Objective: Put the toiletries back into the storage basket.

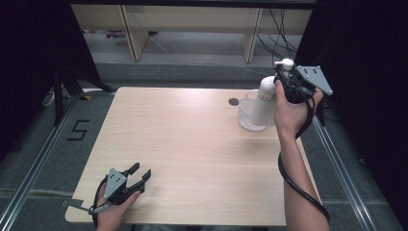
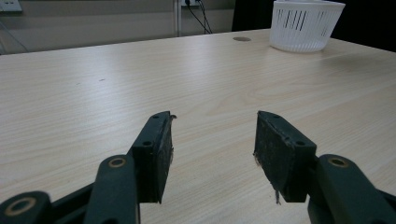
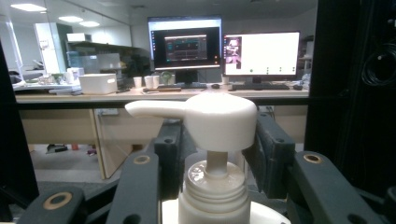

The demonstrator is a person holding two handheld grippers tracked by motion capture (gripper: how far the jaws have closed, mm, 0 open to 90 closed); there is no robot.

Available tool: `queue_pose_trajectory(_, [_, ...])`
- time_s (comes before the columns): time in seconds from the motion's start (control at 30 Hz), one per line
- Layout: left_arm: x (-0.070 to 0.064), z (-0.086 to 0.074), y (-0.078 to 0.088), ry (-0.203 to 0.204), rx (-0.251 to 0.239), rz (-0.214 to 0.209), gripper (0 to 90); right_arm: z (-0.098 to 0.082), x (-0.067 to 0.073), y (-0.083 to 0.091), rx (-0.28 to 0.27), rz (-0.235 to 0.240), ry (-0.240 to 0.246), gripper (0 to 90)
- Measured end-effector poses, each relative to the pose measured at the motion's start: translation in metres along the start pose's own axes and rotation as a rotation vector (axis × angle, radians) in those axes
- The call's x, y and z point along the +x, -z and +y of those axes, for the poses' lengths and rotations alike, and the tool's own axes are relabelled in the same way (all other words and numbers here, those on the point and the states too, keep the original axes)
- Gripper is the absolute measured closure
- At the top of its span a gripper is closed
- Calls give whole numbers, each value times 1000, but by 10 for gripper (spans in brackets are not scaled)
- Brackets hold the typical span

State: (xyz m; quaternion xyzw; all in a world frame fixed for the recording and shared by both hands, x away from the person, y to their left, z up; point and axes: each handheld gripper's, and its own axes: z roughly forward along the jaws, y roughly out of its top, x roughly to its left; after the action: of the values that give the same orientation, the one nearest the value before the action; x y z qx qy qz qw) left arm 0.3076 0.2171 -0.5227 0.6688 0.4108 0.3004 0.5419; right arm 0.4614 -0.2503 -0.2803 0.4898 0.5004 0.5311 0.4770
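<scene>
A white pump bottle [image 1: 265, 100] hangs upright in the air at the table's far right, its base over a white slotted basket [image 1: 248, 118]. My right gripper [image 1: 284, 83] is shut on the bottle just under the pump head [image 3: 219, 116], one jaw on each side of the neck [image 3: 215, 184]. My left gripper [image 1: 140, 172] rests low at the table's near left corner, open with nothing between its jaws. In the left gripper view the left gripper [image 2: 215, 140] points across bare wood toward the basket [image 2: 306, 25].
The light wooden table [image 1: 192, 144] has a round cable hole [image 1: 234, 101] left of the basket. Desk legs [image 1: 132, 33] and cables stand beyond the far edge. Black curtains flank both sides. Two lit monitors [image 3: 224, 51] sit on a far desk.
</scene>
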Motion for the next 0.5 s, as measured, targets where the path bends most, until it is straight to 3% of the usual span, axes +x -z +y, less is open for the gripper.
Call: queue_pose_trajectory(0.5, [0,0,0,-5,0,0,460,6,0,-9,-17,-6,-4,601])
